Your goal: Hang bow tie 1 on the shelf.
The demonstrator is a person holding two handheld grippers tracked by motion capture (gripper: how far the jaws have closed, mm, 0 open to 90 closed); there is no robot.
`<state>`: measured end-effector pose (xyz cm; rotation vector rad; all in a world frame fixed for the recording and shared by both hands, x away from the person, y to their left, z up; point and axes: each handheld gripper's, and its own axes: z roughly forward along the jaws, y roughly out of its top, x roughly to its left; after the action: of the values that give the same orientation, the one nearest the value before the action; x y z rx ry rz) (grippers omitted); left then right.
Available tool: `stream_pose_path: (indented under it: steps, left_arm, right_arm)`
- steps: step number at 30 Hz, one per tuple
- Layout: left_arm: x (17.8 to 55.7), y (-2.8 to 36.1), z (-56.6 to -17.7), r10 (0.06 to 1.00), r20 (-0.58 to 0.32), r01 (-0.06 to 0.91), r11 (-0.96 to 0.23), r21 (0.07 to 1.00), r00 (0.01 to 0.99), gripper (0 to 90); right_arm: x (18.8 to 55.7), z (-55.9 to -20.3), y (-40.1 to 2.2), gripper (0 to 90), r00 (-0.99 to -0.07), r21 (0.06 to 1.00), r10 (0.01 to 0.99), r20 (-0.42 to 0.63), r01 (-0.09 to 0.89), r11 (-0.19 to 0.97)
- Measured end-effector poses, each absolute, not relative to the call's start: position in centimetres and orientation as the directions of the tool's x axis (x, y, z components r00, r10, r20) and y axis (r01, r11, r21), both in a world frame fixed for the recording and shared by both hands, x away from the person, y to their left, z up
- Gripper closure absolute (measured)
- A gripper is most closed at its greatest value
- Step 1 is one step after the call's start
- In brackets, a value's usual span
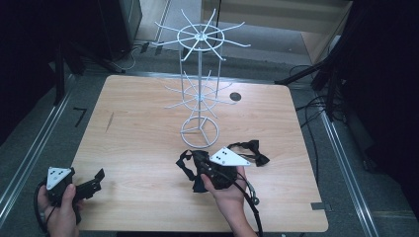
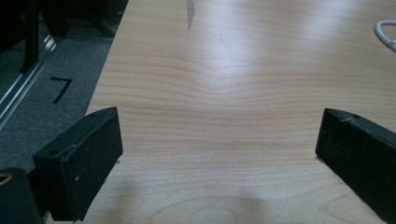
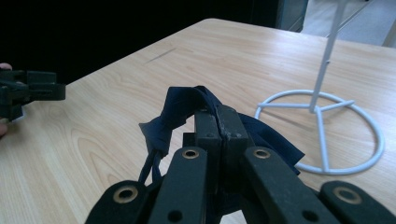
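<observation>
My right gripper (image 1: 193, 167) (image 3: 219, 122) is shut on a dark blue bow tie (image 1: 185, 163) (image 3: 180, 106), held a little above the table in front of the white wire rack (image 1: 199, 84). The tie's strap loops hang down on both sides of the closed jaws. A second dark bow tie (image 1: 253, 151) lies on the table right of that gripper. At the near left corner my left gripper (image 1: 97, 180) (image 2: 219, 144) stands open over bare wood, with nothing between its fingers.
The rack's ring base (image 1: 199, 132) (image 3: 371, 128) stands mid-table, with two tiers of hook arms above it. The wooden table (image 1: 138, 133) has a round hole (image 1: 235, 97) at the back right. Dark equipment and cables surround it on the floor.
</observation>
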<state>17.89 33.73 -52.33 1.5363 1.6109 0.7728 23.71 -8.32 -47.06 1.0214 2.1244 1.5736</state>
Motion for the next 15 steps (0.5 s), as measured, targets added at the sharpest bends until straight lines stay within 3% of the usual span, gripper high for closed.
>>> stream_pose_path:
  steps: [15]
  left_arm:
    - [18.2,33.6,-52.3,0.994,-0.109,0.54,0.084,0.837,0.016,1.0]
  right_arm:
    - [23.7,-45.6,-12.0,90.0,-0.639,0.938,0.746,0.187,0.341,0.057]
